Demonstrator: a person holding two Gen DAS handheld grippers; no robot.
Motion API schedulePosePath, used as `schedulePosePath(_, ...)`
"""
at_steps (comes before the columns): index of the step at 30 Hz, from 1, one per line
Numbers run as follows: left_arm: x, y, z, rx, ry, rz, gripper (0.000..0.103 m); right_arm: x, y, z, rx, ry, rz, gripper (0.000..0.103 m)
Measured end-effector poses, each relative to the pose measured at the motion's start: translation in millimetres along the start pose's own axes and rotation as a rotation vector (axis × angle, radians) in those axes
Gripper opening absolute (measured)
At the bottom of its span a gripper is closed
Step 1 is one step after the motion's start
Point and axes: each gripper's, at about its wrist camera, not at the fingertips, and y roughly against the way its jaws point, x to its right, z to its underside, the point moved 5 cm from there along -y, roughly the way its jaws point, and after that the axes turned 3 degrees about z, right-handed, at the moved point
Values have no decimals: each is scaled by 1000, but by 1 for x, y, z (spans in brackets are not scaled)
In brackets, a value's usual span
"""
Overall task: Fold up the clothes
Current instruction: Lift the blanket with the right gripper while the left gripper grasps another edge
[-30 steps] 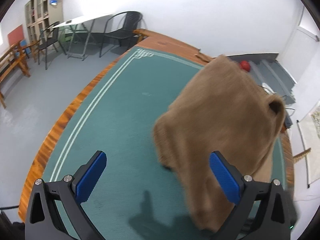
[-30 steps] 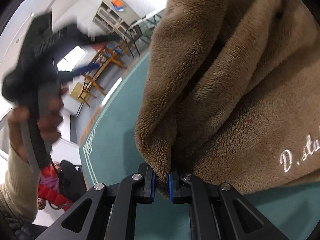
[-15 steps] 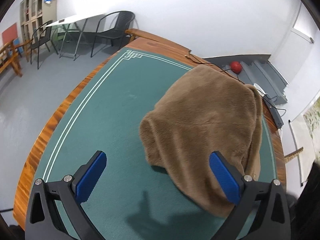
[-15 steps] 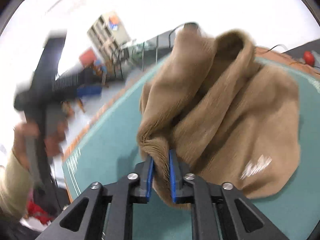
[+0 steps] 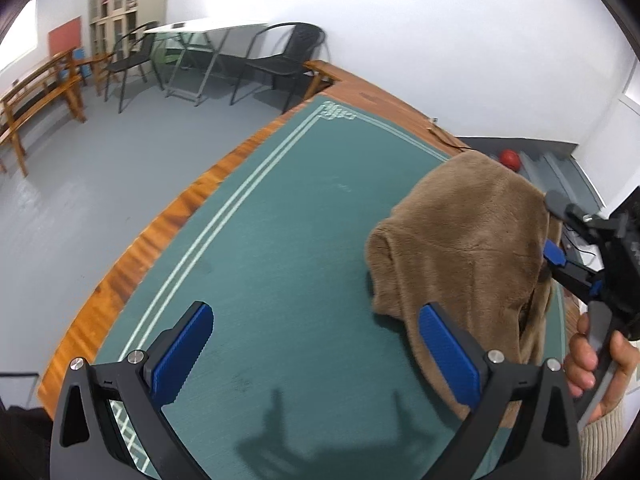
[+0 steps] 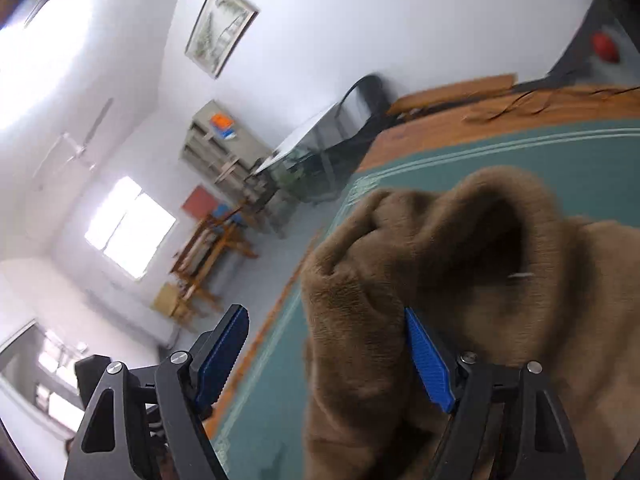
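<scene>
A brown fleece garment [image 5: 472,248] lies heaped on the right side of the green table mat [image 5: 280,264]. My left gripper [image 5: 316,352] is open and empty above the mat, its right finger overlapping the garment's near edge. My right gripper [image 6: 326,354] is open, with a bunched fold of the garment [image 6: 460,288] between and beyond its fingers, loose and not pinched. In the left wrist view the right gripper [image 5: 560,256] sits at the garment's right edge, held by a hand [image 5: 596,360].
The mat covers a wooden table whose rim [image 5: 132,256] runs along the left. Black chairs [image 5: 280,64] and a white table [image 5: 204,32] stand beyond the far corner, wooden benches [image 5: 36,96] at the left. A red ball [image 5: 510,158] lies behind the table.
My right gripper has opened and let go of the garment, which has dropped from hanging in the air to a heap on the mat. My left gripper stayed open.
</scene>
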Motion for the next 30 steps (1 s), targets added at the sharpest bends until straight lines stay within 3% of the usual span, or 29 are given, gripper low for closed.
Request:
schedulePosePath(2,-5,0,3,-6,16,-10,103,-20,2,24,-76,26,-194,81)
schedulePosePath(6,-12,0,7,-14,33,-25,103,-56,-7,64,-194,79,-359,81)
schedulePosePath(8,-8,0,5,-10,20,-23,103,-55,2,67,-164,119,-298,81)
schedulePosePath(10,-2,-2,3,-11,7,-11,103,-43,21,60,-100,145,-182,81)
schedulePosePath(17,59,-9,-12,-7,-96,89,103,31,110,22,153,132,343,81)
schedulePosePath(20,92,-14,-25,25,-172,123,103,62,135,17,174,116,484,81)
schedulePosePath(22,112,-30,-35,4,-199,125,103,96,141,11,160,65,566,80)
schedulePosePath(25,130,-45,-47,-14,-209,165,103,133,118,-7,152,-58,586,80)
schedulePosePath(30,141,-73,-56,-37,-232,117,103,167,104,-8,127,-140,595,80)
